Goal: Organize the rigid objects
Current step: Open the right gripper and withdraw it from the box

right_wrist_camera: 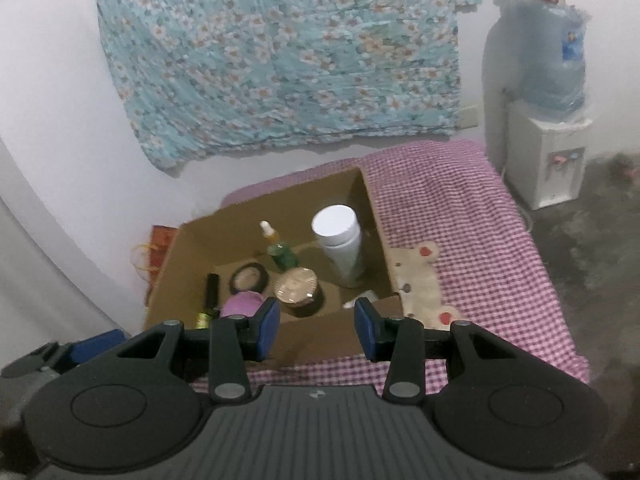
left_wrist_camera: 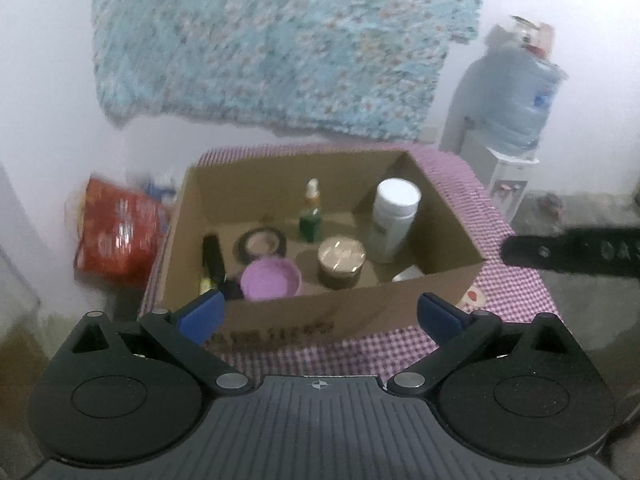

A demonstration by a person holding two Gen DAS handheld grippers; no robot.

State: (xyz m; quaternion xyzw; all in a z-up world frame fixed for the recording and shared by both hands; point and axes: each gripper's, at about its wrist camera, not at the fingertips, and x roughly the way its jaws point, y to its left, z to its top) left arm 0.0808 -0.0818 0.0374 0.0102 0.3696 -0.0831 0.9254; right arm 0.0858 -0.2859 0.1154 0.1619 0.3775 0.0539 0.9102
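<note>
An open cardboard box (left_wrist_camera: 440, 204) (right_wrist_camera: 372, 216) stands on a purple checked table. Inside it are a tall white bottle (left_wrist_camera: 394, 218) (right_wrist_camera: 340, 242), a green dropper bottle (left_wrist_camera: 311, 214) (right_wrist_camera: 280, 250), a gold-lidded jar (left_wrist_camera: 341, 262) (right_wrist_camera: 298, 290), a purple lid (left_wrist_camera: 271, 280) (right_wrist_camera: 242, 304), a black ring (left_wrist_camera: 262, 243) (right_wrist_camera: 249, 278) and a dark tube (left_wrist_camera: 212, 266) (right_wrist_camera: 211, 292). My left gripper (left_wrist_camera: 320, 312) is open and empty in front of the box's near wall. My right gripper (right_wrist_camera: 316, 328) is open and empty at the same wall.
The checked cloth (right_wrist_camera: 460, 232) covers the table and bears a cream bear patch (right_wrist_camera: 420, 280). A water dispenser (right_wrist_camera: 548, 120) (left_wrist_camera: 508, 128) stands at the right. A red bag (left_wrist_camera: 116, 232) lies left of the box. A floral cloth (right_wrist_camera: 280, 56) hangs on the wall.
</note>
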